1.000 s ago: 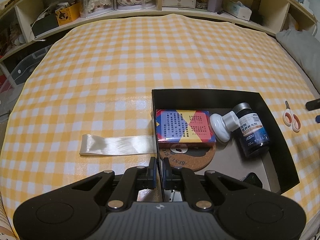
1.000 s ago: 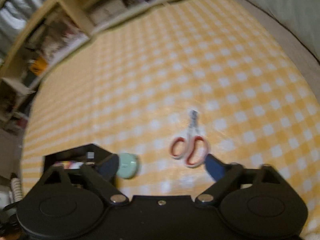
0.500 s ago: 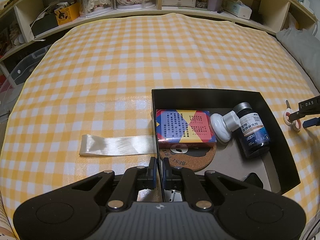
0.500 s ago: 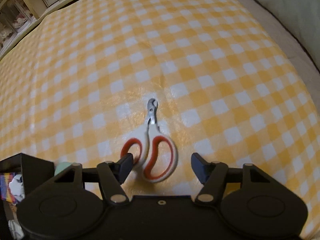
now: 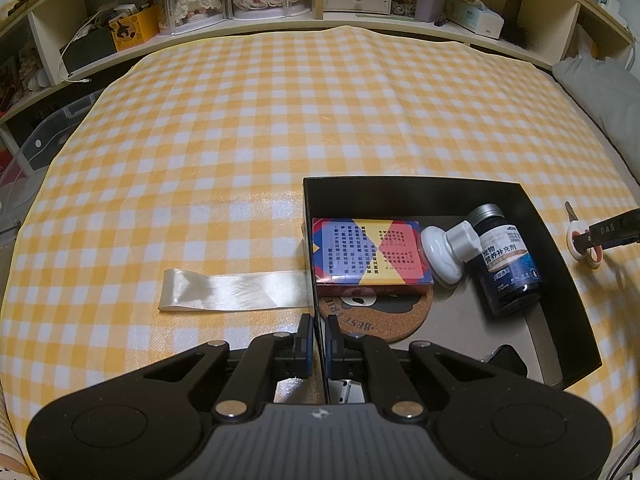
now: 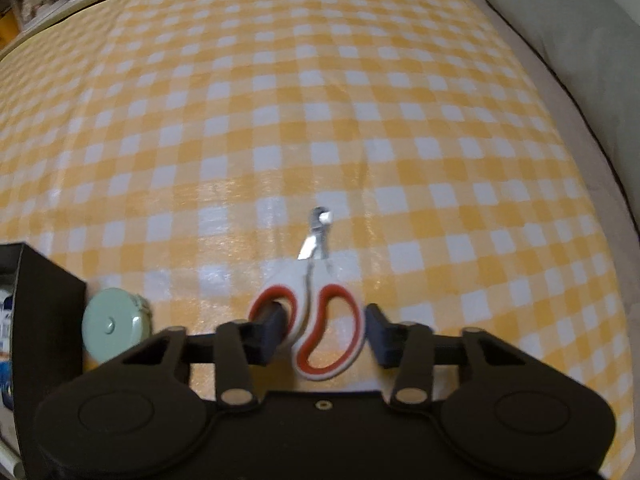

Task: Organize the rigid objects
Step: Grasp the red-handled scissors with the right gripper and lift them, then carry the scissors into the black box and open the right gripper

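A black open box (image 5: 560, 240) sits on the yellow checked cloth and holds a colourful card box (image 5: 372, 254), a dark bottle (image 5: 506, 268), a white round knob (image 5: 448, 250) and a cork coaster (image 5: 380, 316). My left gripper (image 5: 316, 338) is shut on the box's near-left wall. Small red-and-white scissors (image 6: 320, 312) lie right of the box. My right gripper (image 6: 326, 332) is open, its fingers on either side of the scissor handles. In the left wrist view the scissors (image 5: 576, 238) show under the right gripper's finger.
A pale ribbon strip (image 5: 232, 290) lies left of the box. A mint-green round tape measure (image 6: 114, 330) sits beside the box's outer wall (image 6: 48, 320). Shelves with boxes line the far edge. A grey cushion (image 6: 580, 48) lies at the right.
My right gripper moved forward and down over the scissors; the handles now sit between its open fingers. The left gripper has not moved.
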